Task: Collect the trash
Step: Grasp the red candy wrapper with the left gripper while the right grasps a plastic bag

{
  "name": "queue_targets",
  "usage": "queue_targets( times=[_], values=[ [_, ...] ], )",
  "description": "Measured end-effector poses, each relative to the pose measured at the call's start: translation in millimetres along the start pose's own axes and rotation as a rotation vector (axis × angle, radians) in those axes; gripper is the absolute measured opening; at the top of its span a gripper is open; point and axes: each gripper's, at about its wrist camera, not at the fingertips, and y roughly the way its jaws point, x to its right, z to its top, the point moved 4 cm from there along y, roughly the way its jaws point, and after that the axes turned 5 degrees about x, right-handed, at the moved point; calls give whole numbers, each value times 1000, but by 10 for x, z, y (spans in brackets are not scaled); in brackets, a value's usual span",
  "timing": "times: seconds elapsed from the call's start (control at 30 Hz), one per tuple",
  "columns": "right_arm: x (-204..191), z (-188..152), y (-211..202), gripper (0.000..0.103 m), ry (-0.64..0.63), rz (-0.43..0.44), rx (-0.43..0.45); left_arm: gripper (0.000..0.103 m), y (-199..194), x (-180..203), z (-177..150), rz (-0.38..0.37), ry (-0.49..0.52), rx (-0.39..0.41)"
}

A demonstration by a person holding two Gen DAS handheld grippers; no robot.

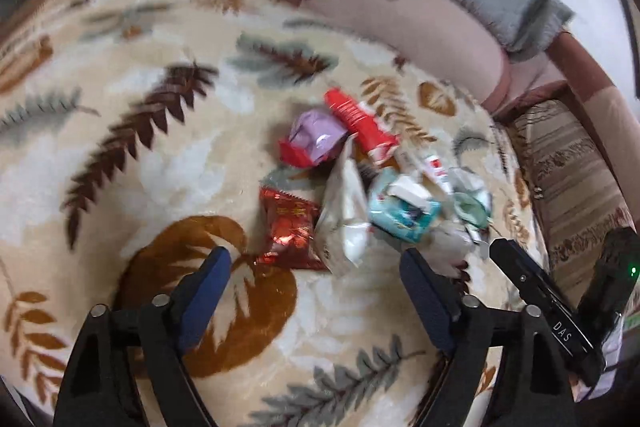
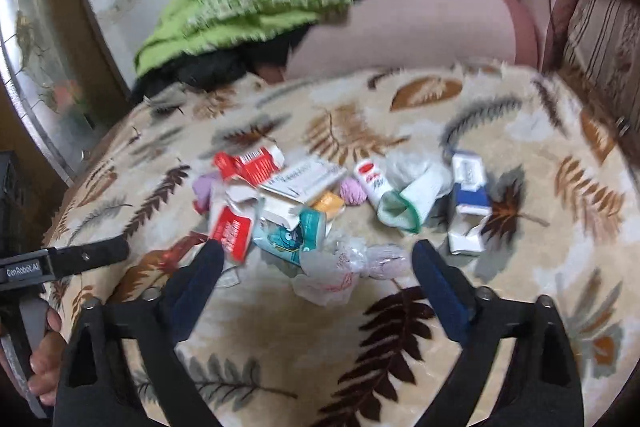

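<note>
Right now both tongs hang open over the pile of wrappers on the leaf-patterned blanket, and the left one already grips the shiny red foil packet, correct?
Not quite: the left wrist view shows the left tongs open and empty, with the shiny red foil packet lying free on the leaf-patterned blanket.

Cream leaf-patterned blanket (image 1: 160, 155); seemingly red wrapper (image 1: 290, 227)

Left gripper (image 1: 316, 263): jaws wide apart, bare leaf-print blanket (image 1: 160, 155) below and left of them, open passage there. Ahead of the jaws a red foil packet (image 1: 290, 227) and a white bag (image 1: 346, 211) block the way; the other gripper stands just right of the right jaw.

Right gripper (image 2: 318, 259): jaws spread, crumpled plastic wrapper (image 2: 344, 267) between the tips, heaped trash (image 2: 288, 199) directly ahead. Blanket right of the right jaw lies open past the blue-white carton (image 2: 468, 203).
</note>
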Motion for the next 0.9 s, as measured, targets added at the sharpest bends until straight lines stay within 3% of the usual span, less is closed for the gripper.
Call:
queue_targets(
  times=[0.07, 0.17, 0.3, 0.33, 0.37, 0.47, 0.9],
  values=[
    [70, -50, 192, 76, 65, 10, -47, 75, 135, -57, 21, 26, -7, -12],
    [129, -122, 406, 72, 142, 31, -107, 74, 243, -117, 25, 18, -34, -40],
    [204, -217, 626, 55, 204, 45, -168, 74, 387, -119, -25, 28, -24, -82],
    [219, -238, 664, 52, 211, 35, -179, 71, 426, -116, -41, 38, -19, -90],
    [252, -272, 708, 41, 227, 40, -193, 60, 463, -135, -62, 48, -17, -102],
    [273, -305, 717, 33, 227, 49, -195, 51, 479, -225, -64, 48, -57, -96],
    [242, -234, 382, 29, 124, 62, -146, 50, 289, -353, -3, 2, -126, -68]
  ],
)
